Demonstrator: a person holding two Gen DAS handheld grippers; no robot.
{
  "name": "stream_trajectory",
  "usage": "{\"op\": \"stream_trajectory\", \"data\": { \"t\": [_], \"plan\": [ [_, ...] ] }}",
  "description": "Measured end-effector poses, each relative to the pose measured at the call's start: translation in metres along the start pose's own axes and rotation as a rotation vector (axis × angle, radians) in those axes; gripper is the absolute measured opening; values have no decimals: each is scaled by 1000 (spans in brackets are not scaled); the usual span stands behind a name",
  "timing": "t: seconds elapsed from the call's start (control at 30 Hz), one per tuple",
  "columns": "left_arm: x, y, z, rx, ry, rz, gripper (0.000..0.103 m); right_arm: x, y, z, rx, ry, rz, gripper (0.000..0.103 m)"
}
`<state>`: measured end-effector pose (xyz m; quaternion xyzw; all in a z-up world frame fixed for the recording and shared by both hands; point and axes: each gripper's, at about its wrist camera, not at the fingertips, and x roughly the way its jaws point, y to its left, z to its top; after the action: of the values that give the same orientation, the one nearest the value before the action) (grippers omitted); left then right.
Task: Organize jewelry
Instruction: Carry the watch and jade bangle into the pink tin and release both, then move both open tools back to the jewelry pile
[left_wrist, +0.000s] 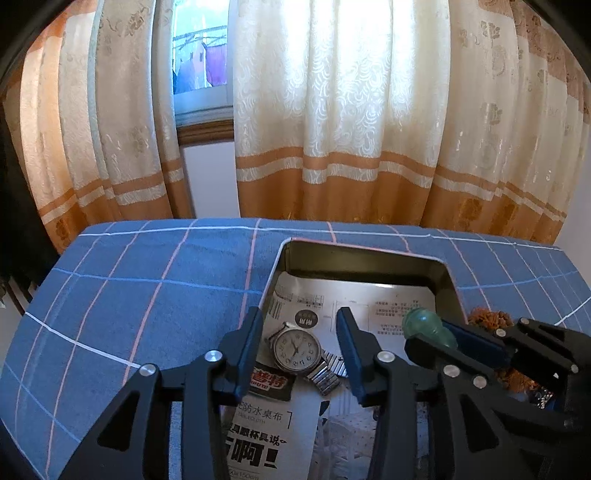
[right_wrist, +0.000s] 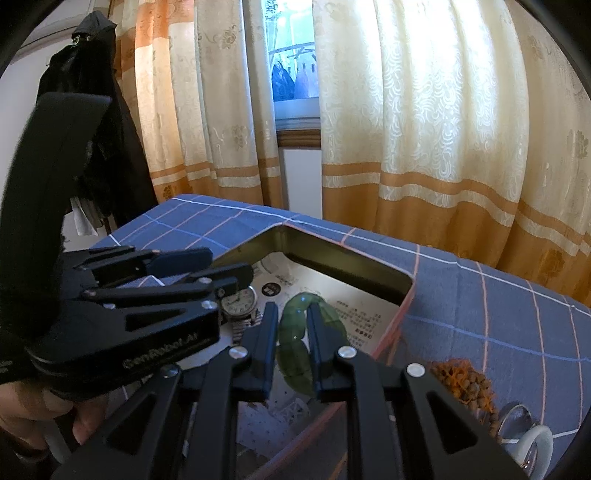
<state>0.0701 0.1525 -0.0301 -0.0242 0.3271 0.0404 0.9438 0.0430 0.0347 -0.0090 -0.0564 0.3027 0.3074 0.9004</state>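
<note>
An open metal tin (left_wrist: 364, 256) lined with printed paper sits on the blue checked tablecloth (left_wrist: 129, 295). A silver wristwatch (left_wrist: 297, 349) lies inside it. My left gripper (left_wrist: 301, 332) is open, its jaws either side of the watch and just above it. My right gripper (right_wrist: 292, 325) is shut on a green bead bracelet (right_wrist: 291, 339) and holds it over the tin (right_wrist: 347, 254). The bracelet also shows in the left wrist view (left_wrist: 428, 326), right of the watch (right_wrist: 240, 301). The left gripper (right_wrist: 207, 266) shows at the left of the right wrist view.
A brown bead string with orange tassel (right_wrist: 461, 380) lies on the cloth right of the tin, with a white bangle (right_wrist: 535, 443) and a clear ring-shaped piece nearby. Curtains (left_wrist: 351, 129) hang behind the table's far edge. A dark garment (right_wrist: 99, 110) hangs at the left.
</note>
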Motion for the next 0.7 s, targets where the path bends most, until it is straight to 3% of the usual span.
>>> {"op": "stream_trajectory", "data": {
  "t": [0.07, 0.1, 0.37, 0.4, 0.5, 0.7],
  "plan": [
    [-2, 1, 0, 3, -19, 58, 72, 0, -2, 0, 8, -2, 4, 21],
    [-4, 4, 0, -5, -35, 53, 73, 0, -3, -1, 15, -2, 8, 21],
    [-6, 13, 2, -36, -49, 51, 74, 0, 2, -1, -6, 1, 9, 22],
    [-6, 12, 2, -38, -48, 56, 74, 0, 1, -2, -4, 2, 9, 24],
    [-7, 16, 2, -54, -52, 82, 74, 0, -2, -2, 14, 4, 21, 47],
    [-13, 25, 5, -104, -77, 84, 75, -8, 1, -1, 13, -14, 4, 49]
  ]
}}
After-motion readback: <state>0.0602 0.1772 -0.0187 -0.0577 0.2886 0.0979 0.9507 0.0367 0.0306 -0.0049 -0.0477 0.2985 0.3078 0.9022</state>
